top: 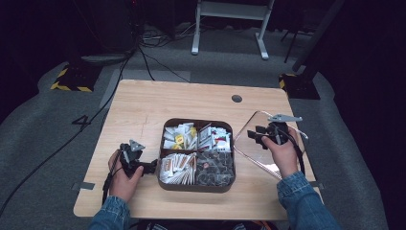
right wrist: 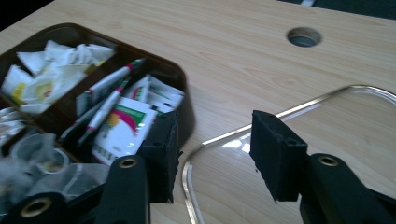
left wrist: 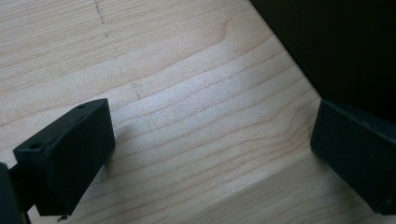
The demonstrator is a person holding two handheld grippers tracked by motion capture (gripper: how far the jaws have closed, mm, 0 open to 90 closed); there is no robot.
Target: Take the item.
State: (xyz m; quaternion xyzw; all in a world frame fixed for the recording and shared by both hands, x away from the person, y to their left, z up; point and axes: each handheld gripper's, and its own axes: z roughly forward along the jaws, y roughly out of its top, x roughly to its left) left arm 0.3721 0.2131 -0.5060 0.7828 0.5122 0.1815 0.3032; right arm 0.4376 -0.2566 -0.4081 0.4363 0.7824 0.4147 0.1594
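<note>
Nearest, at the lower left of the high view, a risk of nudging: left tongs (top: 152,166) sit just beside the left wall of the brown tray (top: 196,188), so any push toward frame centre could slide it across the desk (top: 143,105) and upset the sachets in its four compartments. Farther up and to the right, a likelier slip: the clear lid (top: 249,151) lies flat on the wood right of the tray, thin-rimmed and glossy. Closing on that edge at a poor angle could let it skate away or tip against the tray wall.

Left tongs, in the left gripper view (left wrist: 210,154) – spread wide, nothing between them but bare wood, with the dark tray wall (left wrist: 336,42) close to the right-hand jaw; contact there cannot be told. Right tongs (top: 253,136), at centre right of the high view – open to a middling gap, holding nothing. In the right gripper view (right wrist: 215,144), aimed at the lid's curved metallic-looking rim (right wrist: 327,121), with the tray corner (right wrist: 184,107) just left of it; touching or hovering cannot be told. Beyond, toward the top edge, a round cable hole (top: 236,98).
</note>
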